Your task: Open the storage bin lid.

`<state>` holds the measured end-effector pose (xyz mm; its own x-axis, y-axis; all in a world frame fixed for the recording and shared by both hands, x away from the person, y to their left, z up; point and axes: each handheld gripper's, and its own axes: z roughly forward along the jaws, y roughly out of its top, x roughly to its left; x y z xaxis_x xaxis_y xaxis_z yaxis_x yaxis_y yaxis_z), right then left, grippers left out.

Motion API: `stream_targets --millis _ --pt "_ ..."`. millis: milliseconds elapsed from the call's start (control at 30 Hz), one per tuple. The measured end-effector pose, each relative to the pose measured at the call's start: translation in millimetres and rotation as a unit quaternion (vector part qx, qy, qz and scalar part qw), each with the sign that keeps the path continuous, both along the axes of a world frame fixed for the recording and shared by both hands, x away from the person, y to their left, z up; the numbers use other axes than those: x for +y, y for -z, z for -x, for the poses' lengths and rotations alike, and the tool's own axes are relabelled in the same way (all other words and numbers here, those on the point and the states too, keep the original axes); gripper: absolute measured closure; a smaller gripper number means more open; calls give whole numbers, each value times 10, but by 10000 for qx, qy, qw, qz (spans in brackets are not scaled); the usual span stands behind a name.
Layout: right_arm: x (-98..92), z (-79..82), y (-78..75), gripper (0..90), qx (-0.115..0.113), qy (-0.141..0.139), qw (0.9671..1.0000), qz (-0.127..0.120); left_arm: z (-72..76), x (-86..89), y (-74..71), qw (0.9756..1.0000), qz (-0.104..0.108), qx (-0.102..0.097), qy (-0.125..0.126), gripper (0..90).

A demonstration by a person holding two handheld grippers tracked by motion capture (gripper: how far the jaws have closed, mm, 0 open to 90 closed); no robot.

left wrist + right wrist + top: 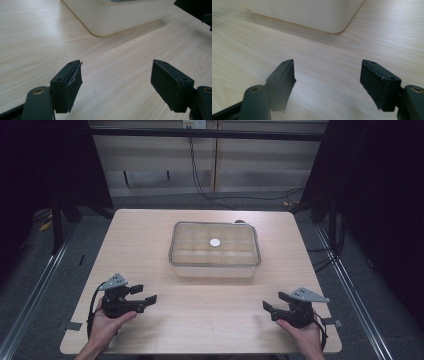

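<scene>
A clear plastic box [215,250] with a lid and a grid of compartments sits in the middle of the wooden table [150,235]. A small white round thing [215,242] lies at the centre of the box; I cannot tell whether it is on the lid or inside. My left gripper [143,296] rests near the table's front left, open, nothing between its jaws. My right gripper [274,305] rests at the front right, open and empty too. In the left gripper view the box's corner [105,20] is ahead. The right gripper view shows the box's other front corner [332,17].
Bare wood lies between the two grippers and the box. Black cables [200,175] run across the floor behind the table. Metal rails [35,285] flank the table on both sides. Part of the other gripper [200,10] shows at the top right of the left gripper view.
</scene>
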<state>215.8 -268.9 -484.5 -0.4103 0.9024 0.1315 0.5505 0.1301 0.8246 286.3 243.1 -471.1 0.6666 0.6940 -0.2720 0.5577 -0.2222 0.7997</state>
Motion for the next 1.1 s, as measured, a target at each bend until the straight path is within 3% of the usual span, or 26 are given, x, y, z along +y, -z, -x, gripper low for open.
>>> stream_targets --millis 100,167,200,433,533,633,767,933,1100 --pt "-7 -16 -13 317 15 31 10000 -35 4 8 1 10000 9 -14 -13 259" --pt "-16 -17 -19 326 -1 32 9999 -102 14 8 4 10000 36 -9 -54 339" --pt "-17 -14 -23 329 -13 49 9999 -130 23 -2 -4 10000 82 12 51 378" --pt "-30 -11 -50 326 -115 18 9995 -302 76 -87 -56 9997 113 -208 101 368" --pt "-51 -14 -86 316 -175 -21 9991 -379 78 -103 -56 9992 137 -228 302 403" --pt "-53 -20 -104 278 -115 -36 9993 -352 65 -110 -47 9990 222 -100 372 390" --pt "-45 -43 -178 296 25 -56 9994 -340 78 -145 -71 9994 97 -79 315 373" --pt "23 -34 -291 266 -15 -246 9989 -389 92 -257 -168 9985 126 -123 518 336" --pt "84 -69 -383 267 -56 -360 9986 -381 24 -320 -182 9982 14 -100 587 316"
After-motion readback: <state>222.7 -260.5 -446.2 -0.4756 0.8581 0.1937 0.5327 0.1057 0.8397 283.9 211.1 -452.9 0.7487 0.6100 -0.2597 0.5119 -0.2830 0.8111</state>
